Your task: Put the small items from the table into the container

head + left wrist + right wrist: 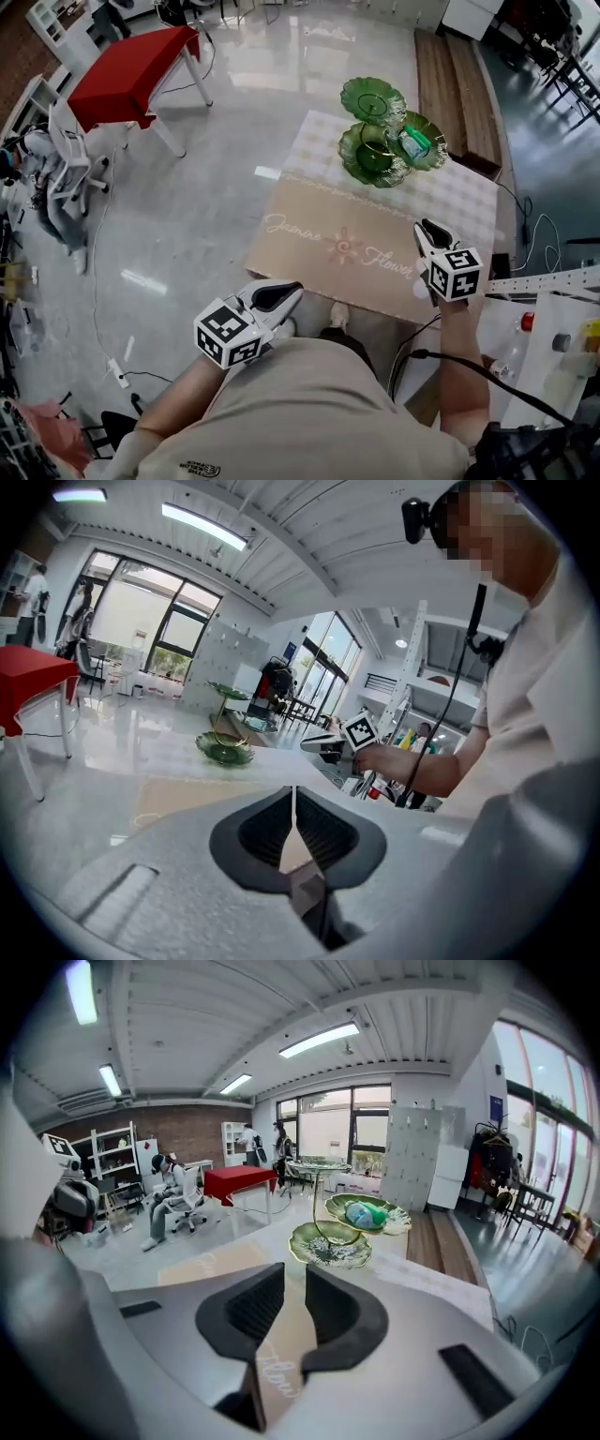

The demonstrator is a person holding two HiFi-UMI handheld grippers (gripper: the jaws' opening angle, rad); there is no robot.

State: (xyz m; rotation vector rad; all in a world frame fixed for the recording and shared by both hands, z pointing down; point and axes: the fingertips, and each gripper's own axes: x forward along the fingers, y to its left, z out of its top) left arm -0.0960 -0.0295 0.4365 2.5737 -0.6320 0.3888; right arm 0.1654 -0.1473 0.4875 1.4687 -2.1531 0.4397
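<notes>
Well ahead of my right gripper [427, 228], a teal packet [413, 143] lies in the green tiered leaf dish [373, 159] on the table [319, 234]. Right jaws slightly apart, nothing between them. My left gripper [297, 289] is closed, empty.

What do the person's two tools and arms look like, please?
The left tool and right tool are pale grey shells with black ribbed pads. Each carries a white cube printed with black square markers. A black cable trails beside the right forearm. The person wears a beige short-sleeved shirt.
</notes>
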